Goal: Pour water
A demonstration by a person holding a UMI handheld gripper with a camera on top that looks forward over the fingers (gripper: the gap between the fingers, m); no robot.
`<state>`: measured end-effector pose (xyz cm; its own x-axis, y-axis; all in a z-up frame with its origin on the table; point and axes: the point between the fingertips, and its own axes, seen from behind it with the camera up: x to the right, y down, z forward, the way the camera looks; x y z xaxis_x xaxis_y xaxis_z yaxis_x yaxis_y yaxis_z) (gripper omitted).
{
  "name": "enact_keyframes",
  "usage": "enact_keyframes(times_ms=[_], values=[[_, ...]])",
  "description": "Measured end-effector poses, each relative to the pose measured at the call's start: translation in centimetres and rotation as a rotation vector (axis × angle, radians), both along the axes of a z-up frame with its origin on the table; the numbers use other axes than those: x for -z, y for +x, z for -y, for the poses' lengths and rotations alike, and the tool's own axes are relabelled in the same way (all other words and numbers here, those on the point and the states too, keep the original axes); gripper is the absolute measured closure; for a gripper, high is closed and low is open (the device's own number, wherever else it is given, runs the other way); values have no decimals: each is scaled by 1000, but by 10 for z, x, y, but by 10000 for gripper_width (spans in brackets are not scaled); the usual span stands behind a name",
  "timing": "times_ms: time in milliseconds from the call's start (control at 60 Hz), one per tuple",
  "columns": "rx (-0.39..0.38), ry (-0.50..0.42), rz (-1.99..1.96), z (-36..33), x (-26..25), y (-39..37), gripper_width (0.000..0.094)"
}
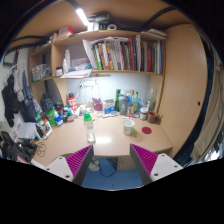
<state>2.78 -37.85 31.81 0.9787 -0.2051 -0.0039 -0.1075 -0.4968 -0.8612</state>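
Wood desk (pixel 100 140): pale top, crowded along its back edge, with bookshelves (pixel 125 55) above.
Bottle (pixel 89 126): clear plastic, standing upright near the front of the desk, well apart from the clutter behind it; its contents are too small to tell.
Cup (pixel 129 127): small and pale, standing at about three o'clock from the bottle, with bare desk between them.
Pink lid (pixel 146 130): flat disc lying just beside the cup, on its far side from the bottle.
Bearing: bottle lies at about eleven o'clock from the gripper (pixel 113 160), beyond the fingertips and nearer the left finger; cup lies at about one o'clock, nearer the right finger.
Axis: bottle's long axis runs vertical, so a side grasp looks the natural one, fingers either side of the body.
Jaws: spread wide, released, nothing between the magenta pads (pixel 82 160), touching nothing.
Step in hand: likely the approach; bottle not yet reached.
Next move calls for: a forward reach swung slightly toward eleven o'clock, to bring the bottle between the fingers.
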Motion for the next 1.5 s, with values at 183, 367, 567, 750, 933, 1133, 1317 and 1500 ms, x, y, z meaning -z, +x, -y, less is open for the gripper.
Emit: enact_keyframes(times_ms=[183,367,567,750,933,1133,1317,1500], values=[[28,25,45,-4,-3,-16,100],[-19,56,65,-25,20,-28,96],[-83,117,28,-99,81,-47,92],[-163,181,-11,-208,156,-70,98],[-209,221,-14,-316,222,-87,91],[-216,277,-27,-400,249,-92,105],[-198,315,5,-426,248,-88,489],[-211,283,-1,-430,251,-87,565]])
